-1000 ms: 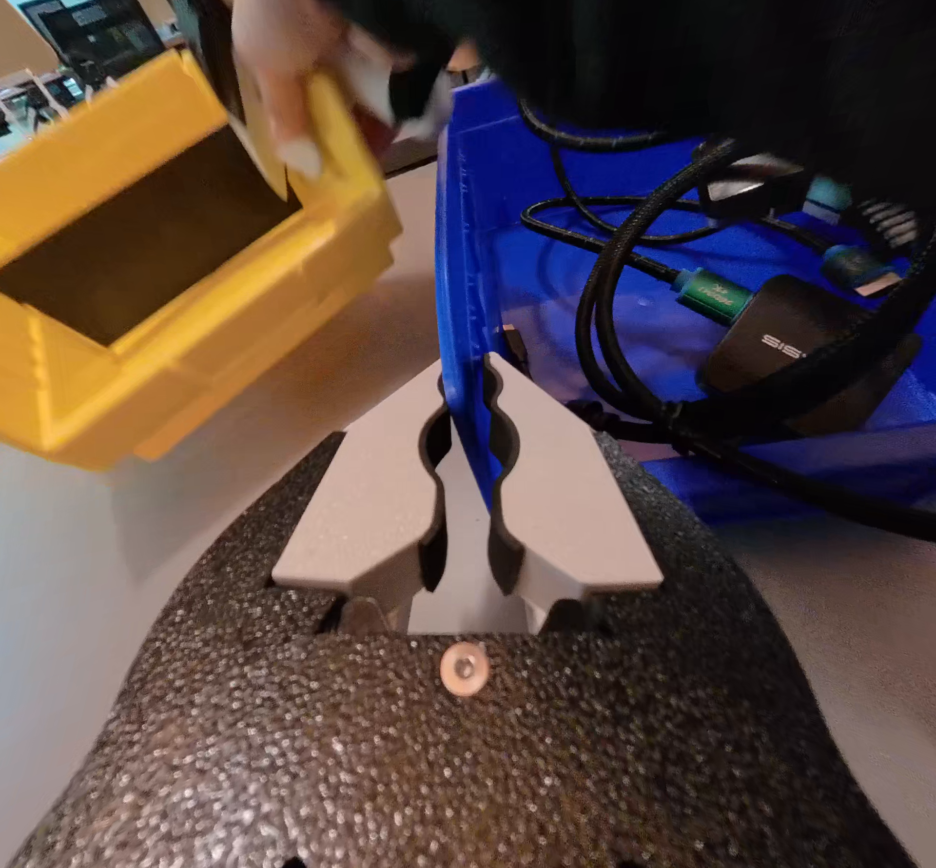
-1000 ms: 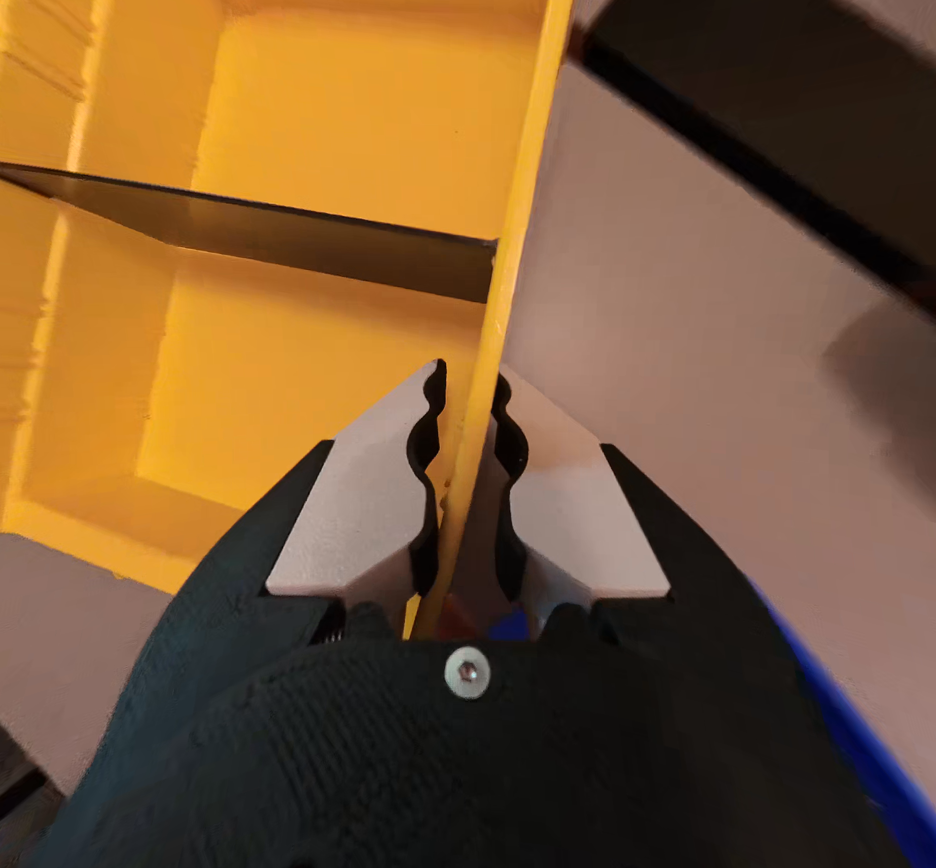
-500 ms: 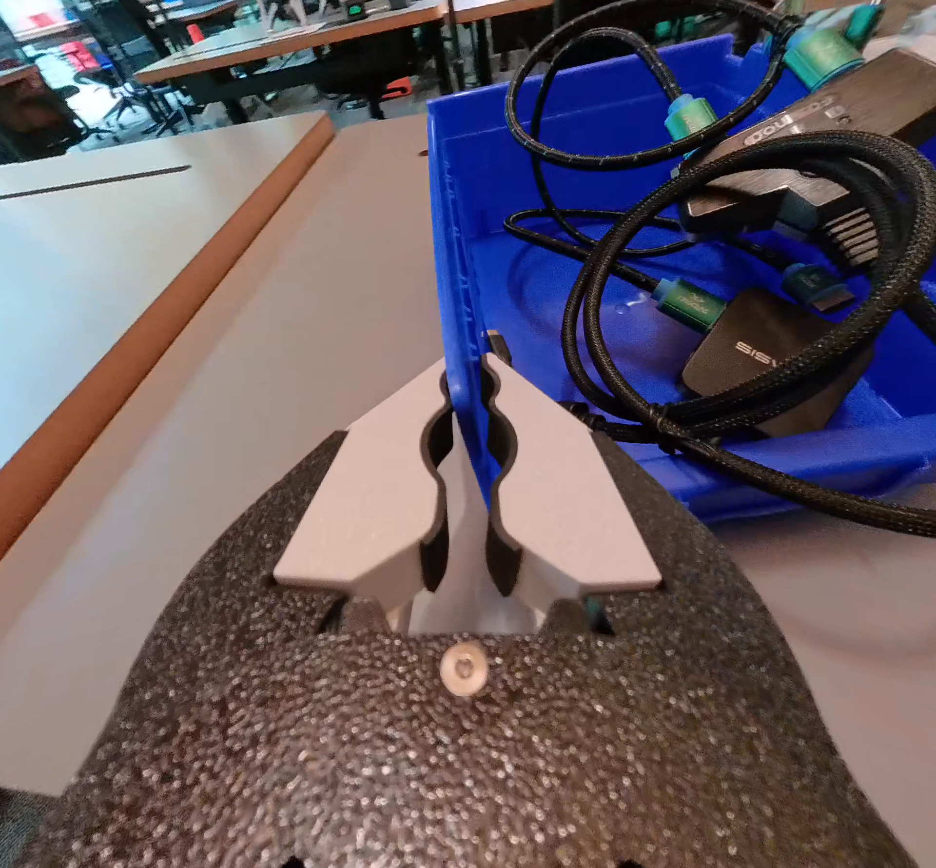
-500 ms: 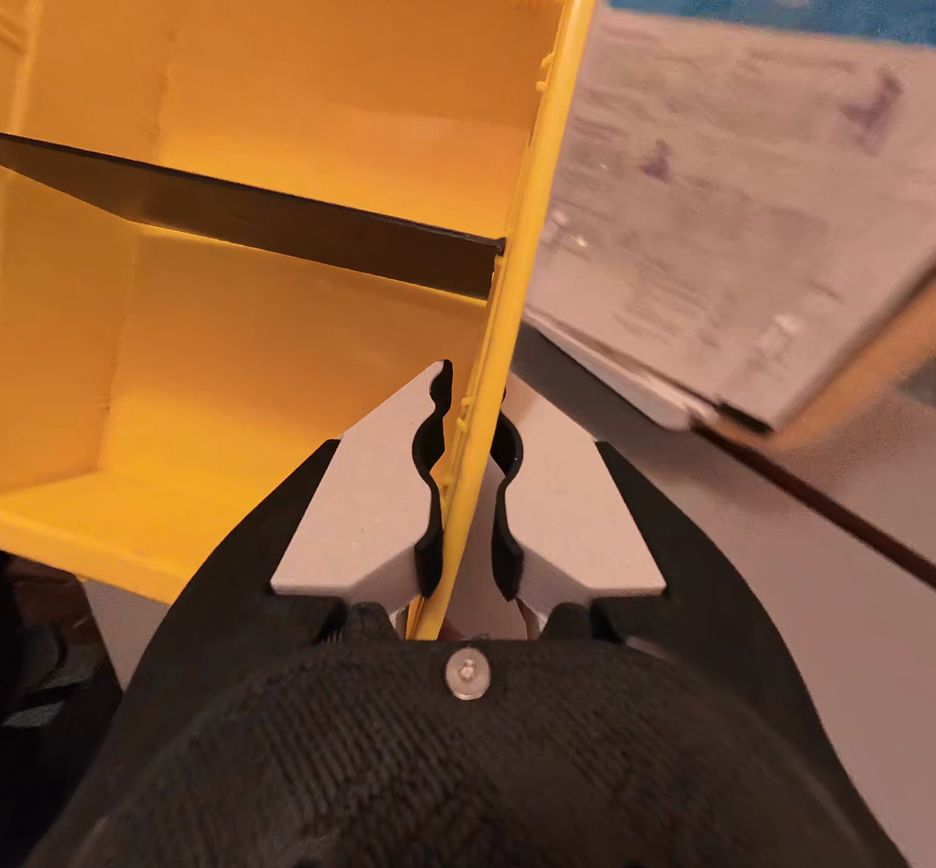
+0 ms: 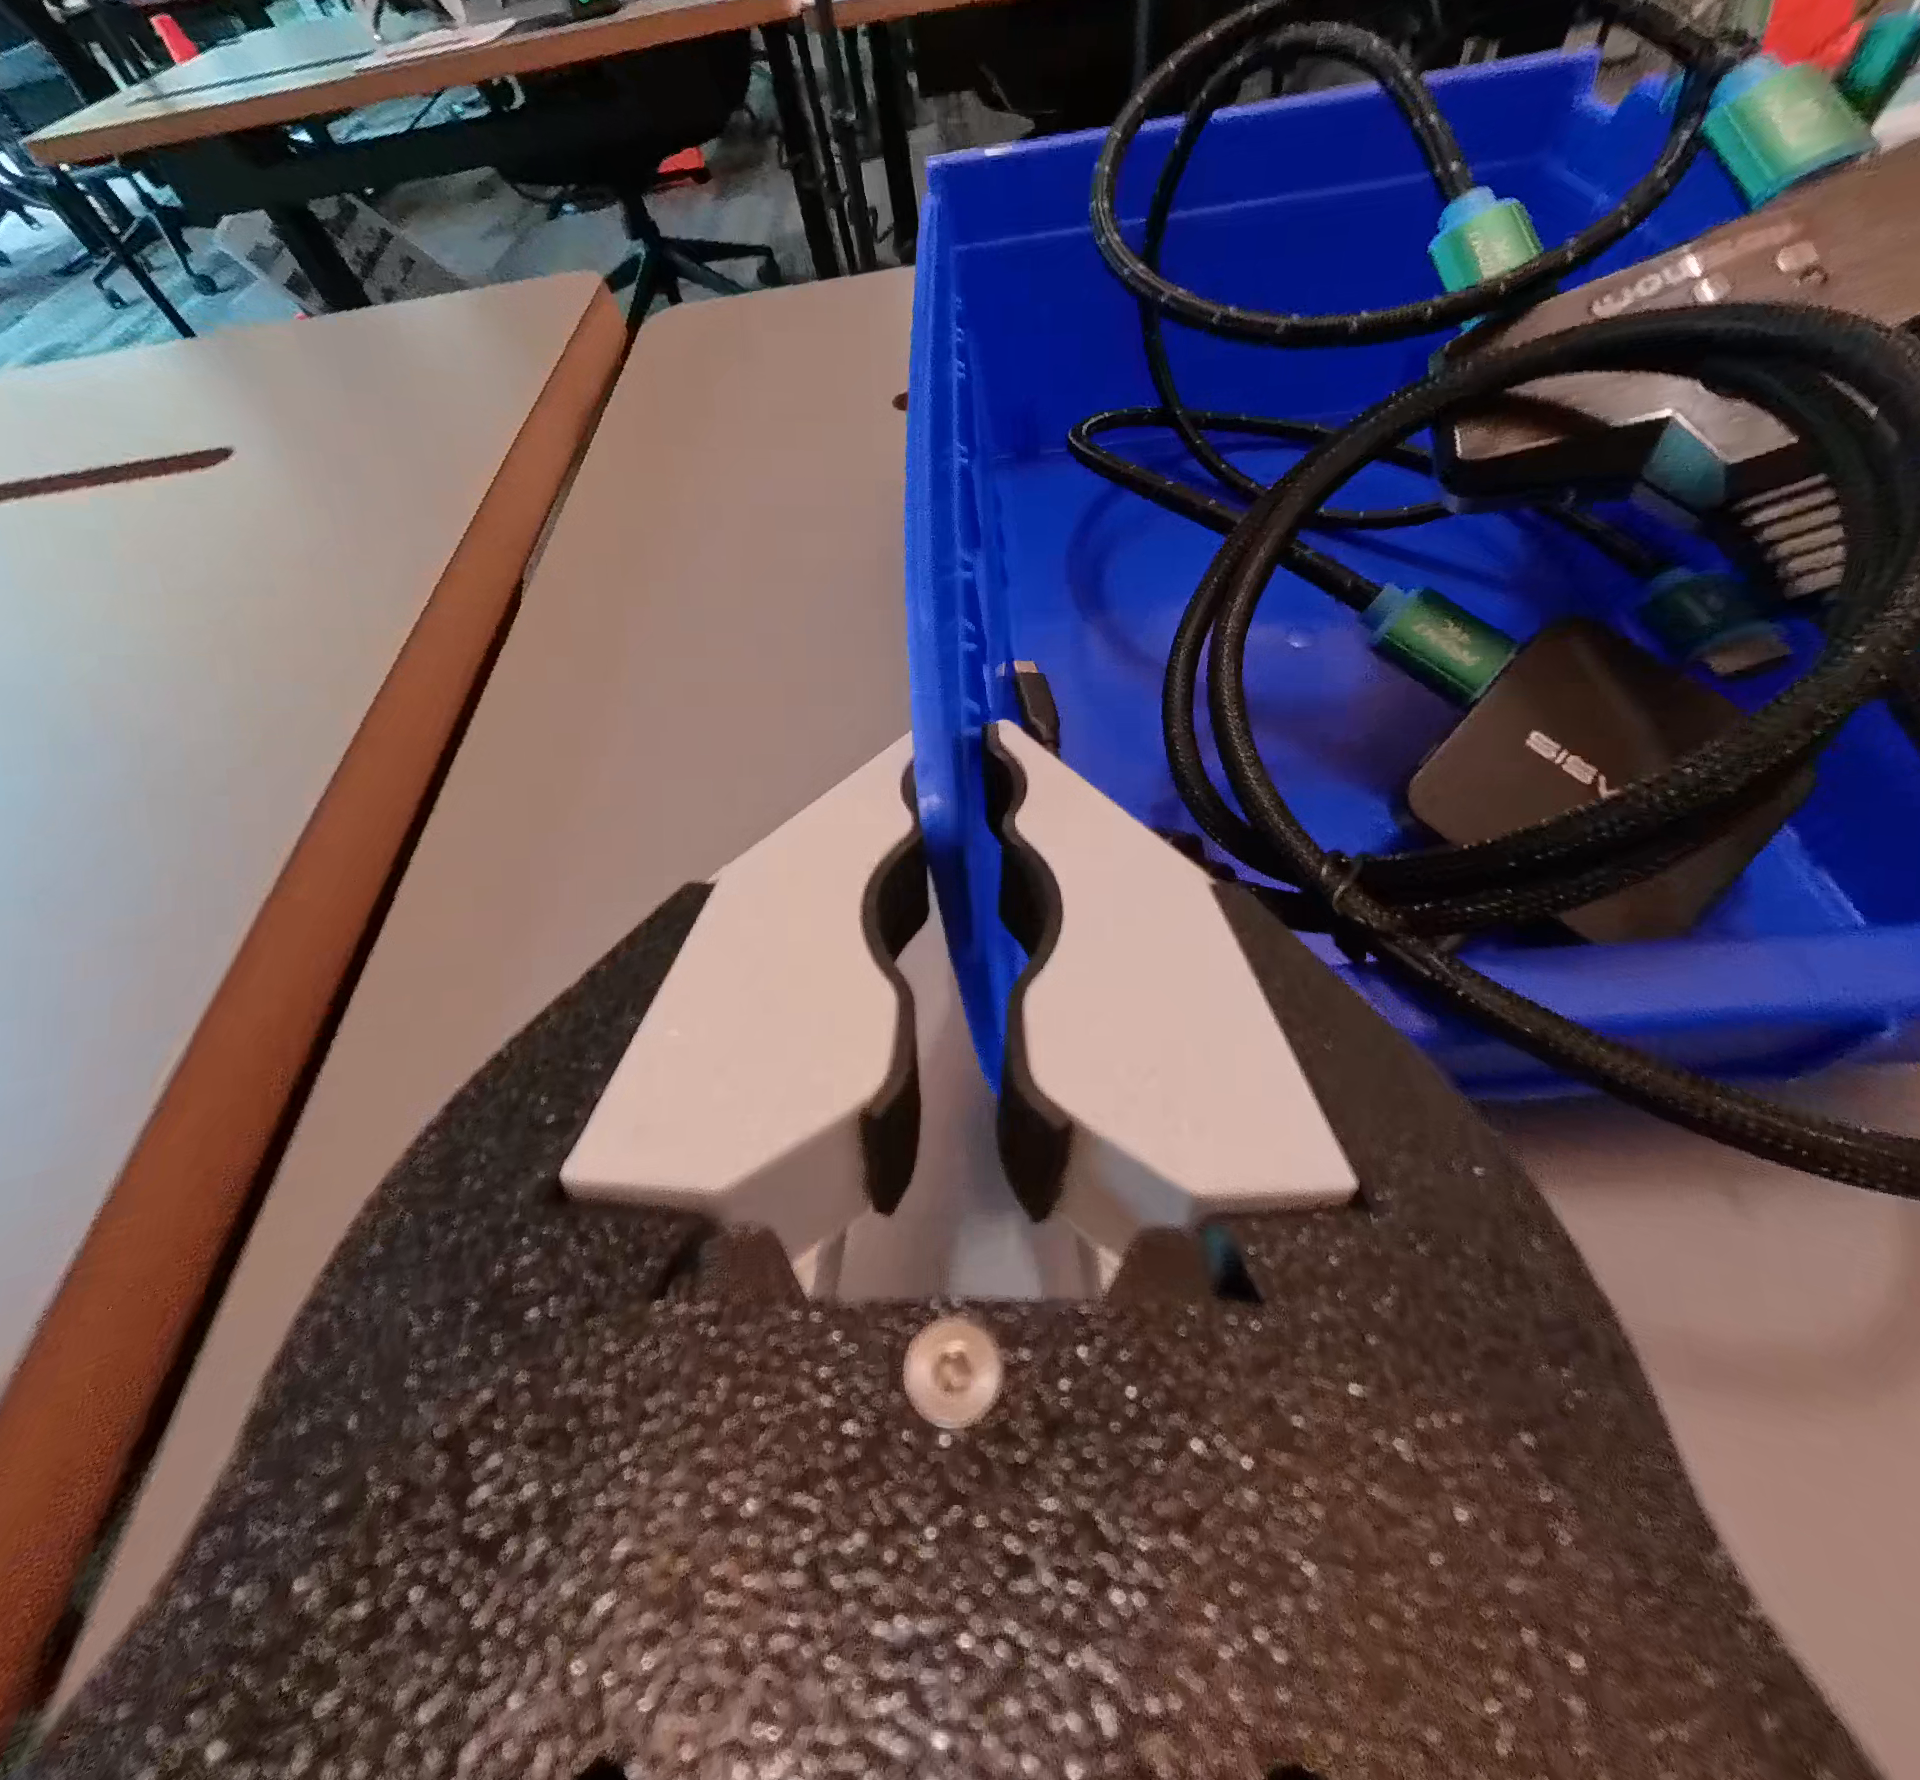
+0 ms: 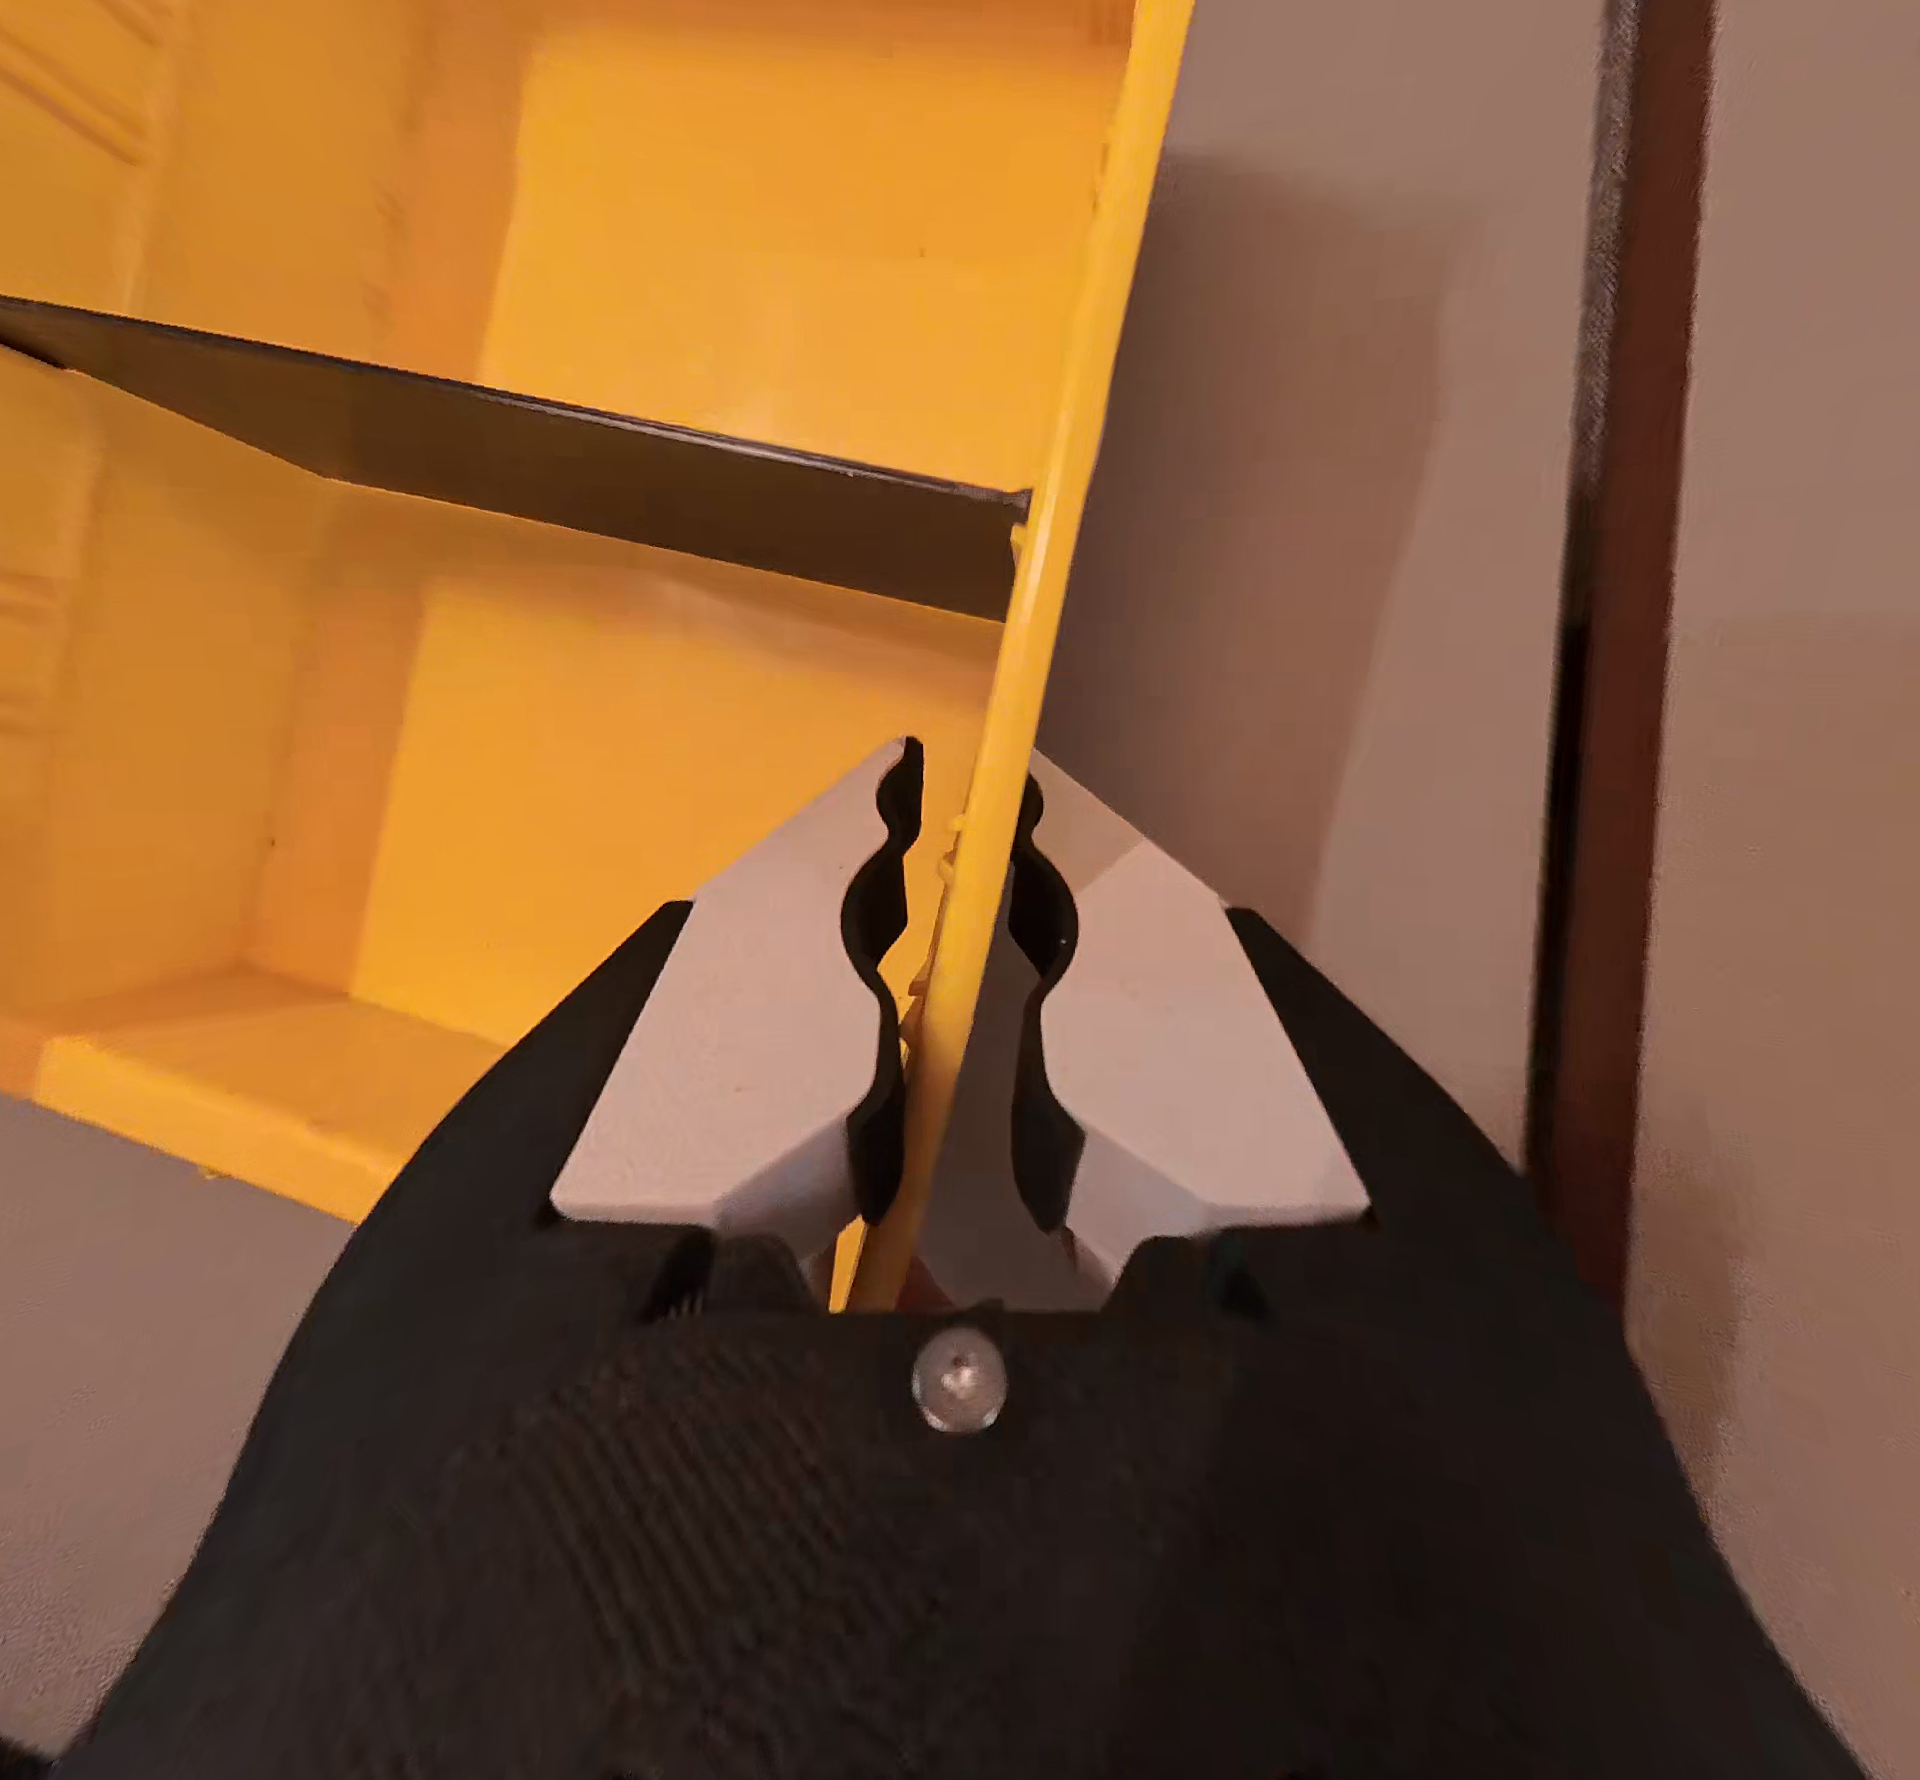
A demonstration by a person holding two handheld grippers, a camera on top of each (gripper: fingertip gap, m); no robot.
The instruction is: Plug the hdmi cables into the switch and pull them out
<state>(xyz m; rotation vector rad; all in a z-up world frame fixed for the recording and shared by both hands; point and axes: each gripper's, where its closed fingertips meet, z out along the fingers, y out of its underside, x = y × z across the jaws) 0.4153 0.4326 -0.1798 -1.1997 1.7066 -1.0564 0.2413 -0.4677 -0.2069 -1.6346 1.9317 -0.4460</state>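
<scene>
In the left wrist view my left gripper [image 5: 954, 774] is shut on the left wall of a blue bin [image 5: 948, 587]. The bin holds black braided HDMI cables [image 5: 1226, 650] with green plugs [image 5: 1439, 647], a small black switch [image 5: 1558, 785] and a second grey switch [image 5: 1714, 348] lying higher. In the right wrist view my right gripper [image 6: 961, 774] is shut on the right wall of a yellow bin [image 6: 1081, 380]. The yellow bin is empty, with a black divider [image 6: 582, 473] across it.
The blue bin stands on a grey table [image 5: 707, 587]; a second table with a brown edge [image 5: 343, 650] adjoins on the left. Desks and office chairs [image 5: 665, 213] fill the room behind. In the right wrist view a dark brown table edge [image 6: 1610, 587] runs on the right.
The yellow bin and the hand over it have left the left wrist view, baring the table. The blue bin now tilts and the grey switch shows. The right gripper has carried the yellow bin over a table.
</scene>
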